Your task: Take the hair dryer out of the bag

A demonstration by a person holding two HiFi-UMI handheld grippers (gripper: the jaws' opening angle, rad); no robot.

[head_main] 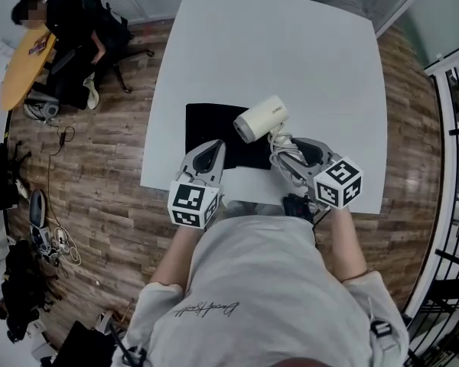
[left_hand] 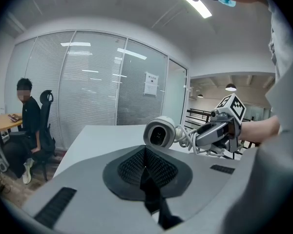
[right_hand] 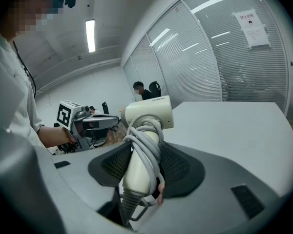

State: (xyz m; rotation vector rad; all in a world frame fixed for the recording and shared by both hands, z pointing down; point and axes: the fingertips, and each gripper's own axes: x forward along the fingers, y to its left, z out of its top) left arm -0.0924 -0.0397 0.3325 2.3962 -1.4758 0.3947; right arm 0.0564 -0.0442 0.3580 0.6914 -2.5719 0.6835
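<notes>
A cream hair dryer (head_main: 262,118) with its grey cord wound round the handle is held above the white table (head_main: 291,44). My right gripper (head_main: 288,150) is shut on the handle (right_hand: 136,169), and the barrel (right_hand: 149,112) points away to the left. The black bag (head_main: 206,125) lies flat on the table just left of the dryer. My left gripper (head_main: 213,147) is shut, its tips over the bag's near edge. I cannot tell whether cloth is pinched between its pads (left_hand: 156,167). The left gripper view shows the dryer's nozzle (left_hand: 159,132) and the right gripper (left_hand: 212,133) beyond my jaws.
A person (head_main: 61,21) sits by a round wooden table (head_main: 23,63) and an office chair (head_main: 111,21) at the far left. Cables and bags (head_main: 38,228) lie on the wood floor. A black railing (head_main: 455,128) runs along the right. Glass walls with blinds (left_hand: 97,82) stand behind.
</notes>
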